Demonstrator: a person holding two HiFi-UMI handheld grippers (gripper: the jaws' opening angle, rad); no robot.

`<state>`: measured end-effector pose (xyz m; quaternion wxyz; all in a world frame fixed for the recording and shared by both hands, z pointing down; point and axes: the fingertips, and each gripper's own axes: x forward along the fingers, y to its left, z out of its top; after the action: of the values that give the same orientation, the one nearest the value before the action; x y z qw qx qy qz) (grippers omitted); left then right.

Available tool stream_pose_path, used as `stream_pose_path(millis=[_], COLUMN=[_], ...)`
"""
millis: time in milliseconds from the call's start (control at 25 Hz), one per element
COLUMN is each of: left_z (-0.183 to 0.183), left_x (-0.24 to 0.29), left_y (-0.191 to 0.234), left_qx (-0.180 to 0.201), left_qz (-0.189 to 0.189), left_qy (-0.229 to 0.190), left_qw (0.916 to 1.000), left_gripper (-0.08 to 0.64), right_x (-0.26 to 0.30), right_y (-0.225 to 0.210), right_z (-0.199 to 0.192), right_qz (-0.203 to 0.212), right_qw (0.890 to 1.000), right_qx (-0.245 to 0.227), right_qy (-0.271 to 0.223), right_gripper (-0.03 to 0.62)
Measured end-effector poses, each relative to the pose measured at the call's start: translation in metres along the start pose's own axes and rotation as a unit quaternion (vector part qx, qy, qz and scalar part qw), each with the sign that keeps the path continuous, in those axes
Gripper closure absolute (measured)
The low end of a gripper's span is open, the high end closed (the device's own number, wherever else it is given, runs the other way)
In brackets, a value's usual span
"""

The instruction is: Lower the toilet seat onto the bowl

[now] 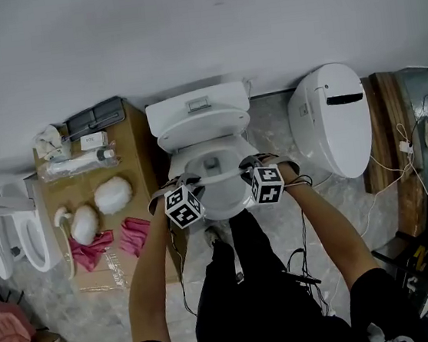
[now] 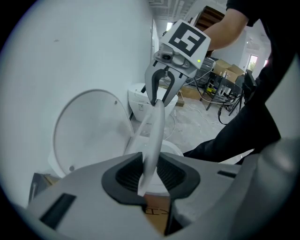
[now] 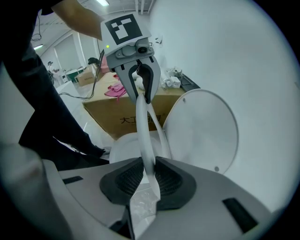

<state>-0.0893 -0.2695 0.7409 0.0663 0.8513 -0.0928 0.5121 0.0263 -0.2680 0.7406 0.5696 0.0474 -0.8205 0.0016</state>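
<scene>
Between the closed pads of the left tongs (image 2: 150, 174) and right tongs (image 3: 150, 177), gripped at opposite sides, the white plastic ring-shaped toilet seat (image 2: 157, 125) seems partway down, clear of the upright white lid (image 3: 201, 129) behind, not yet on the white ceramic bowl (image 3: 123, 149) below.

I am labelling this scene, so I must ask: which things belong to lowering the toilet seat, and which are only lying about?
In the job: seat, clamped by the left gripper and the right gripper; bowl.
Lying about: cardboard box, pink cloths, bottle, spare white lid.
</scene>
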Motion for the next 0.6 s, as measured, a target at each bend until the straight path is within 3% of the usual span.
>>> stream_pose_path(millis=[240, 600], left_z=[-0.021, -0.036], left_x=[0.016, 0.038], left_y=[-0.041, -0.082], left_qx=[-0.001, 0.031], left_qz=[-0.027, 0.009], left_qy=[-0.007, -0.009], left_qw=[0.9996, 0.9995], left_gripper=[0.439, 0.431], right_x=[0.02, 0.038], right_y=[0.042, 0.084], right_z=[-0.009, -0.026], right_qz=[-0.009, -0.012], right_qw=[1.0, 1.0], right_qx=[0.009, 0.01], right_qy=[0.013, 0.002], right_gripper=[0.486, 0.465])
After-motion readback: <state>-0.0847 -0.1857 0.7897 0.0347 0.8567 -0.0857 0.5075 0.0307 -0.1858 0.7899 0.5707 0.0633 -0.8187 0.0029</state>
